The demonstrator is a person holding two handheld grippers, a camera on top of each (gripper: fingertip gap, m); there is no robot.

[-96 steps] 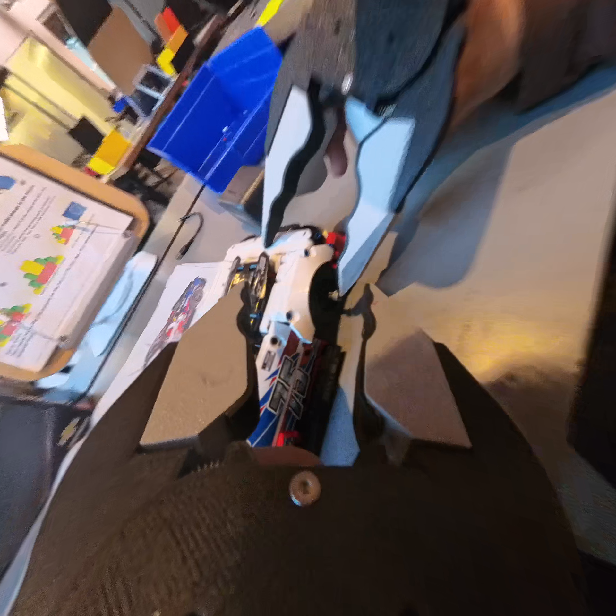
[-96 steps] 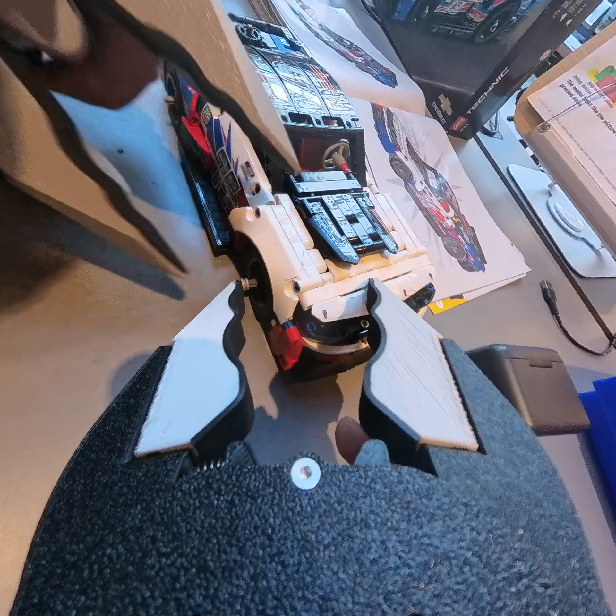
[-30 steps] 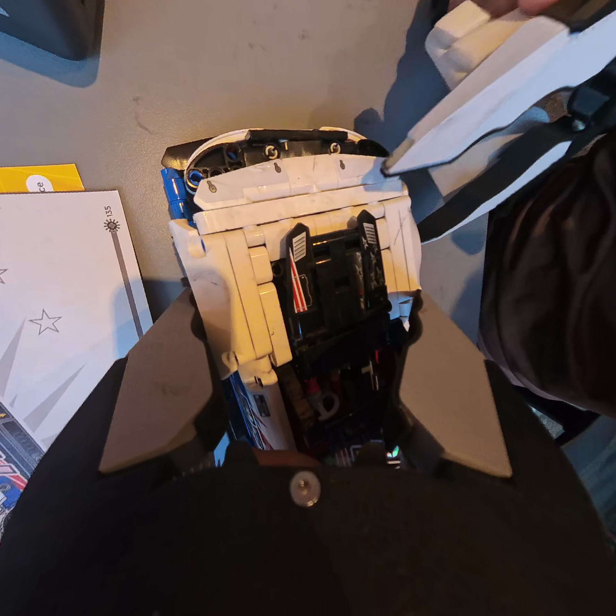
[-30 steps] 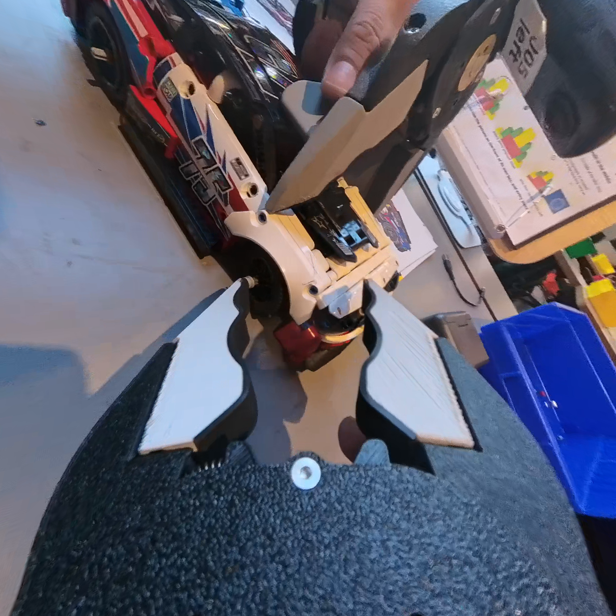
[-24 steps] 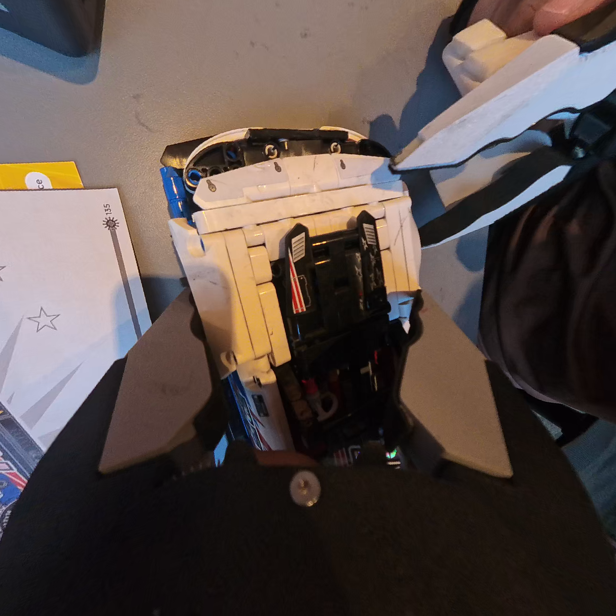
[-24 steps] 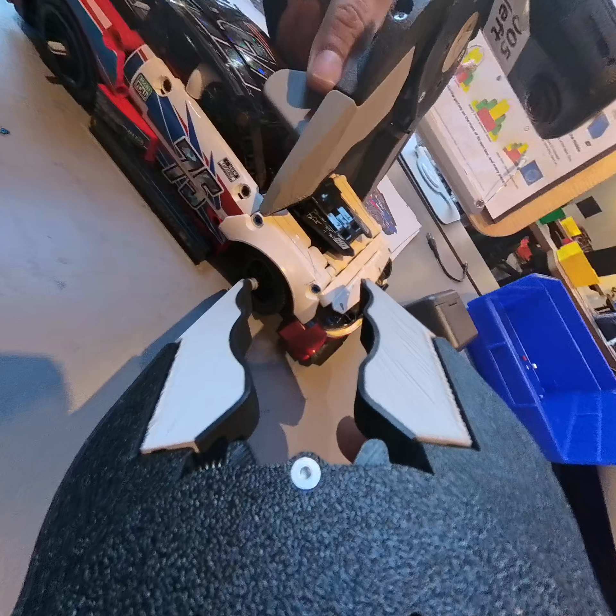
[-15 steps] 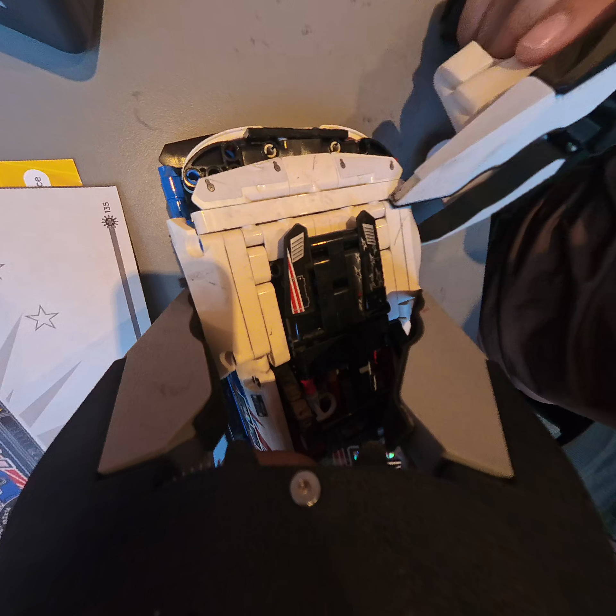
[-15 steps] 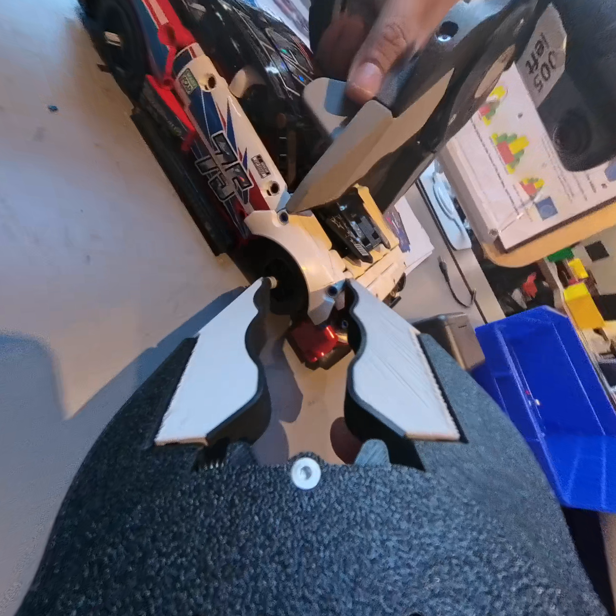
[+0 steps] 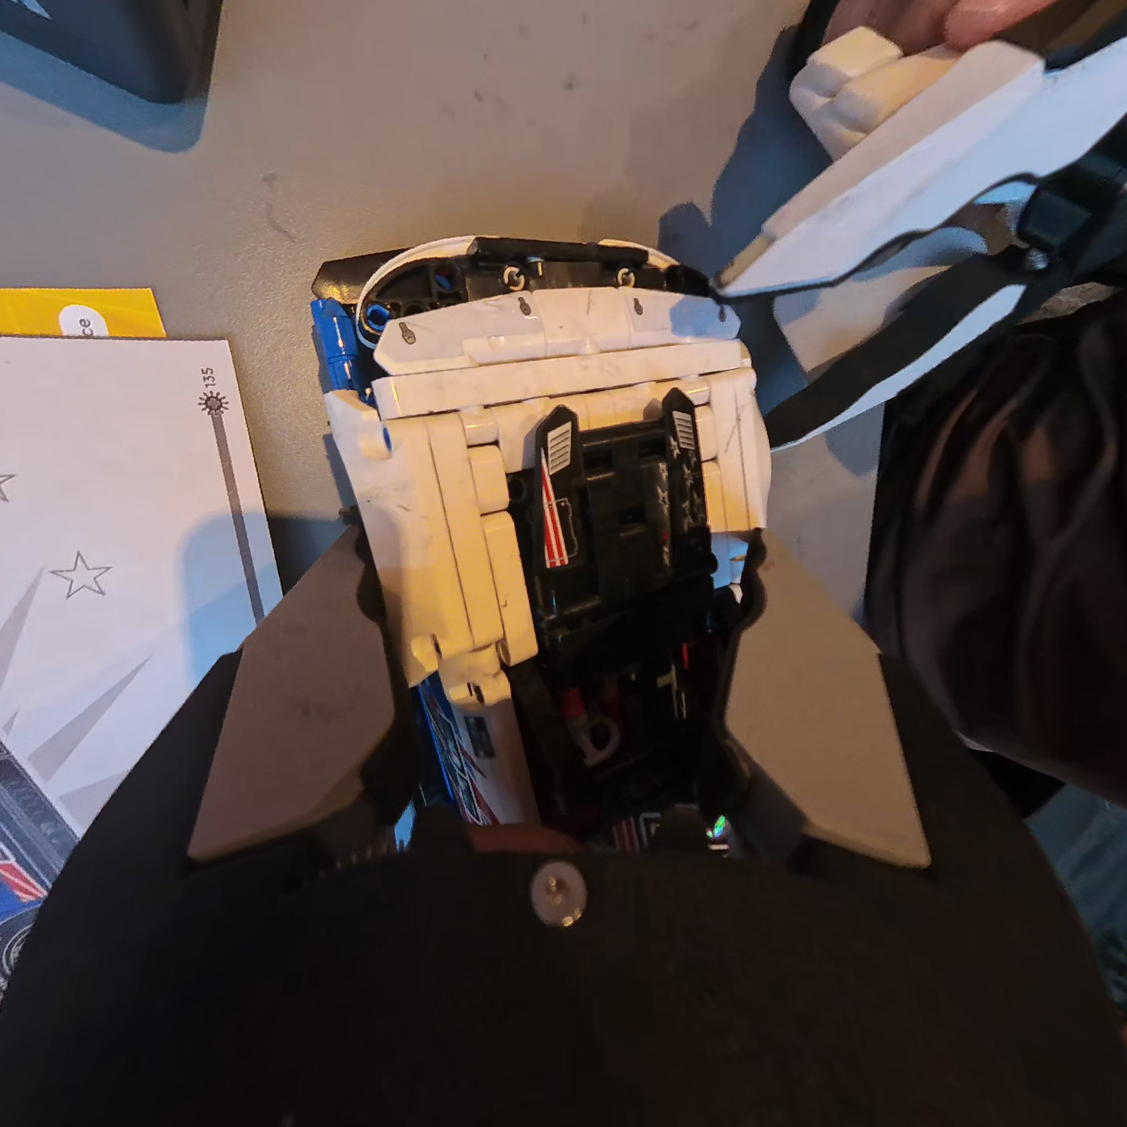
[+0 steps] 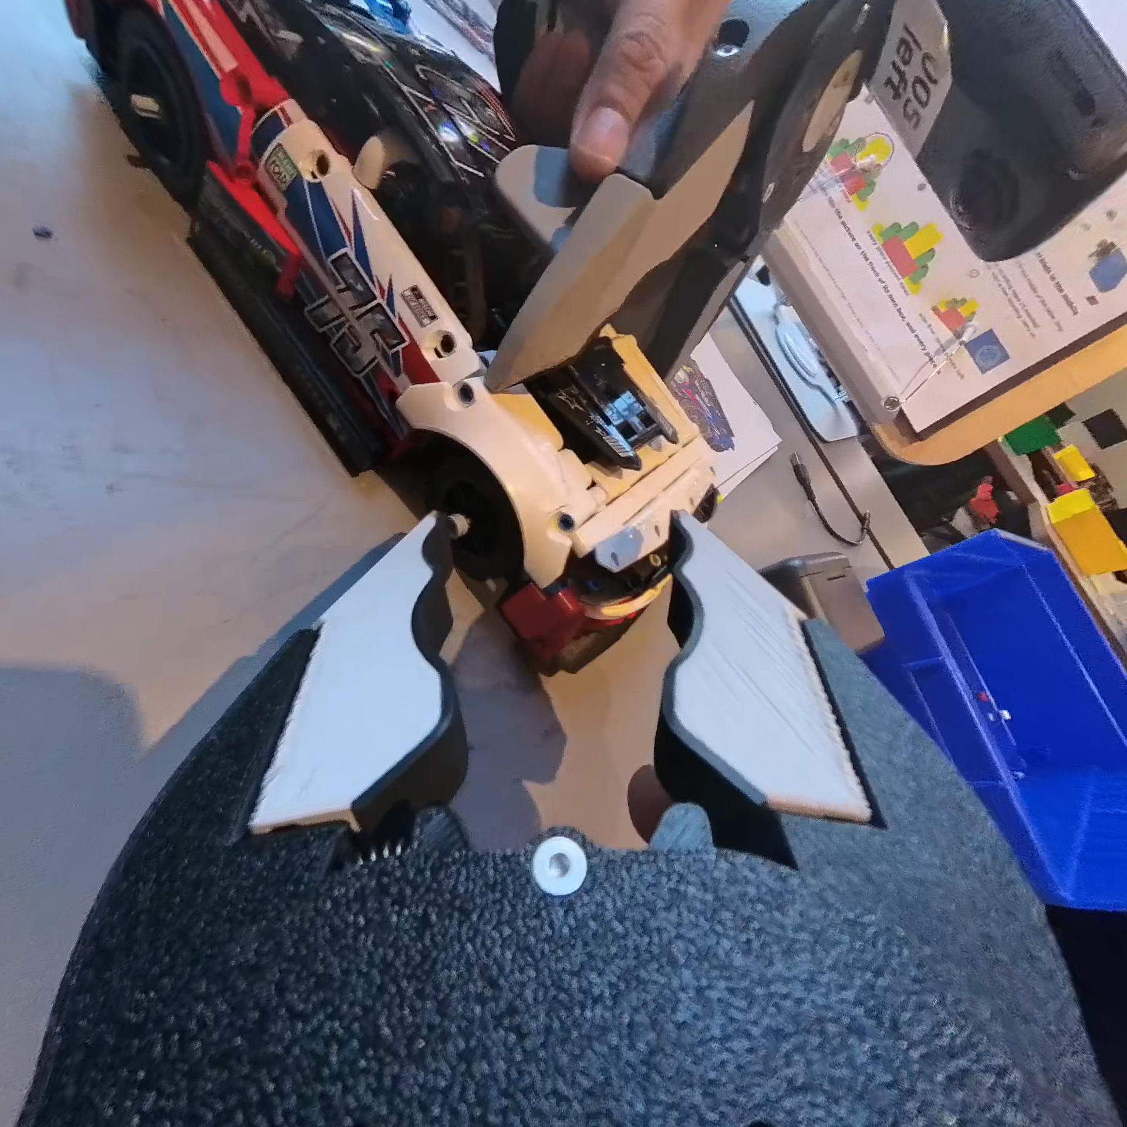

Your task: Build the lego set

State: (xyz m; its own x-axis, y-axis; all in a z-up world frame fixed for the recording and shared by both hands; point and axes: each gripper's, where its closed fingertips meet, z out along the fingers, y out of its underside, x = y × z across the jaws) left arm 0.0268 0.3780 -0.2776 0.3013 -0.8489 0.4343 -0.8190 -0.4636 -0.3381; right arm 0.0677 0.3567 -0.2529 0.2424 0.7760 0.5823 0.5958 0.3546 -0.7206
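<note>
My left gripper (image 9: 558, 567) straddles the lego car (image 9: 549, 488) on the worktop (image 9: 488, 122), its fingers pressed to both flanks behind the white nose, I judge to brace it. My right gripper (image 10: 558, 524), spread, reaches its corner from four o'clock, one fingertip at the nose, probably to seat a panel.

Blue bin (image 10: 1000, 683) close beside car's nose (image 10: 579, 610)
</note>
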